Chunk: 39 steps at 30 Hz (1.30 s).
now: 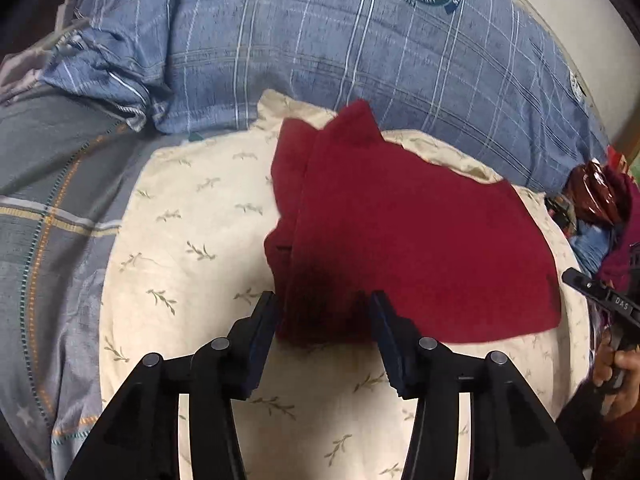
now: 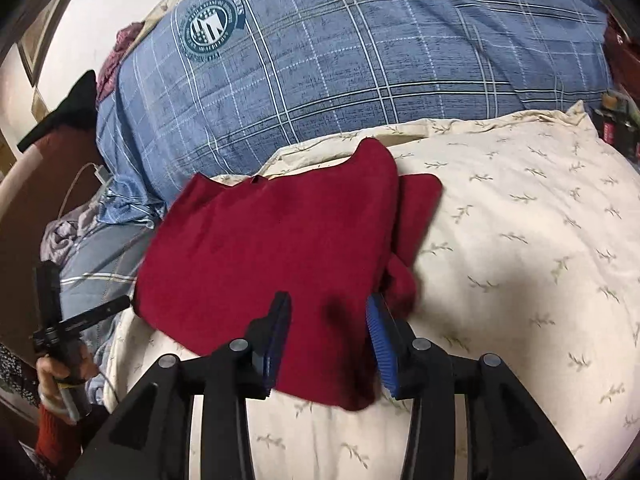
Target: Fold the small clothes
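A dark red garment (image 1: 404, 232) lies folded flat on a cream pillow with a leaf print (image 1: 192, 208). My left gripper (image 1: 323, 304) hovers over its near left corner. The jaws stand apart, the cloth lies between them, and the pads do not press on it. In the right wrist view the same garment (image 2: 272, 252) lies on the pillow (image 2: 520, 240). My right gripper (image 2: 329, 304) stands open over its near right corner, with cloth between the blue pads but not pinched.
A blue plaid pillow (image 1: 320, 48) with a round crest lies behind the cream one, and grey plaid bedding (image 1: 48, 184) spreads to the left. A pile of things (image 1: 600, 200) sits at the right edge. A hand (image 2: 60, 372) holds the other gripper's handle, and a charger cable (image 2: 92, 172) lies far left.
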Each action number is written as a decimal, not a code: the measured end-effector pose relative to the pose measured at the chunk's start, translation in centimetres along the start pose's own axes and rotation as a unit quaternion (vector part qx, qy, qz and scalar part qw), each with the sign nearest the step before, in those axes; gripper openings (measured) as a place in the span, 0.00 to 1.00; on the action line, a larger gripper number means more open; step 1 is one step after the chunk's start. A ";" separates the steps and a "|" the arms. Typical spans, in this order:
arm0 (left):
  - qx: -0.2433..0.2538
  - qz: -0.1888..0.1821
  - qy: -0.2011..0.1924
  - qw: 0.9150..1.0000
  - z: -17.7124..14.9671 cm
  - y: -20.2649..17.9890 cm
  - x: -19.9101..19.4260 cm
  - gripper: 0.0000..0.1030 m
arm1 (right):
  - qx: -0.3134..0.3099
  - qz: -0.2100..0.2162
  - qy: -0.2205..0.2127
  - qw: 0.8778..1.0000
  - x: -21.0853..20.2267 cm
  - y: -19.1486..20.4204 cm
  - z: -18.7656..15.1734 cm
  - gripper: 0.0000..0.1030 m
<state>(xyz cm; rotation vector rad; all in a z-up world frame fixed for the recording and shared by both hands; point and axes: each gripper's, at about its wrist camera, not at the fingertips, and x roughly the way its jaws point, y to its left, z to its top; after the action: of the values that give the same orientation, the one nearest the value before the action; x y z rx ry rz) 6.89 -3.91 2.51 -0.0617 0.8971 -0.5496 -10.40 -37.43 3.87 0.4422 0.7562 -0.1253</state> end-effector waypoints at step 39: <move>-0.041 0.044 0.004 0.998 0.8 -0.3 6.7 0.62 | -0.143 0.073 0.036 0.986 17.2 19.6 7.5 0.41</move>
<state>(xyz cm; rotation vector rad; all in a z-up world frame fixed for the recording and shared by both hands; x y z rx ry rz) 10.69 -7.50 -1.72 -0.0948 0.9260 -0.4315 12.04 -22.23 3.58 0.2284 0.7958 0.1356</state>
